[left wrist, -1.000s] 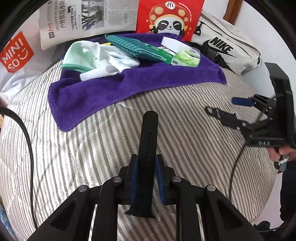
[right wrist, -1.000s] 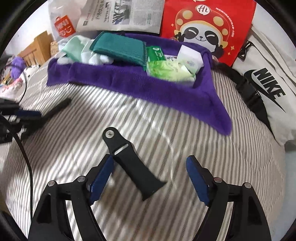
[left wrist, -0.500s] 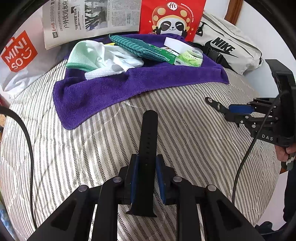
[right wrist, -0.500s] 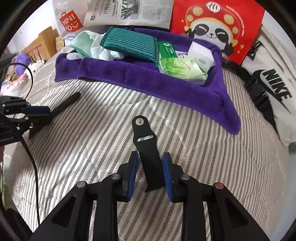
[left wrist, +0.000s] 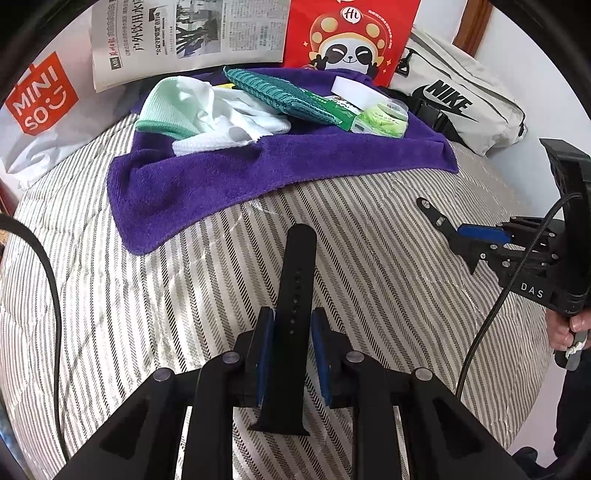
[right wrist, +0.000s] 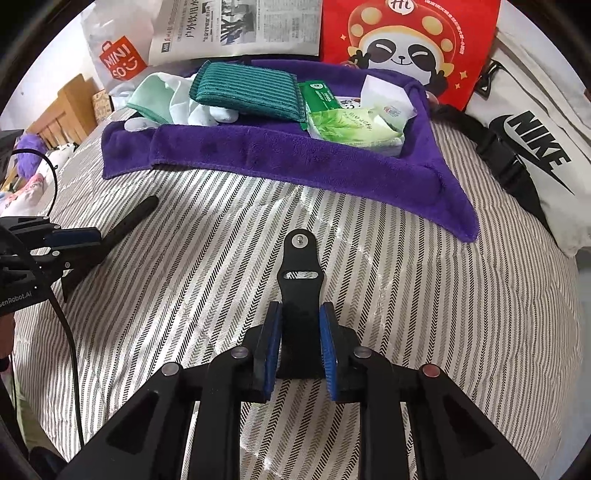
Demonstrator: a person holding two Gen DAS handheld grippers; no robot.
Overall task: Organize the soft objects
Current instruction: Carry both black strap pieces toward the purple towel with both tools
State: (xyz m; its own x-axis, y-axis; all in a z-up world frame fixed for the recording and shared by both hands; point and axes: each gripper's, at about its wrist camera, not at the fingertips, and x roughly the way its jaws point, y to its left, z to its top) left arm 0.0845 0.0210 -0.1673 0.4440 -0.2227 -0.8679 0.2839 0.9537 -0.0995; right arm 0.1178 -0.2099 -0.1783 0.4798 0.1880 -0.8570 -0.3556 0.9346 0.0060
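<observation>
My left gripper is shut on a long black watch strap with holes, held above the striped bedspread. My right gripper is shut on a shorter black strap with a stud and slot. Each gripper shows in the other's view: the right one at right, the left one at left. A purple towel lies beyond, carrying a teal cloth, mint and white cloths and green tissue packs.
A newspaper, a red panda bag, a Miniso bag and a white Nike bag line the far side. A black cable runs at the left. A wooden headboard stands far left.
My right gripper closed on the shorter strap, which turned to point away, and lifted it. My left gripper kept its hold on the long strap and shifted only a little.
</observation>
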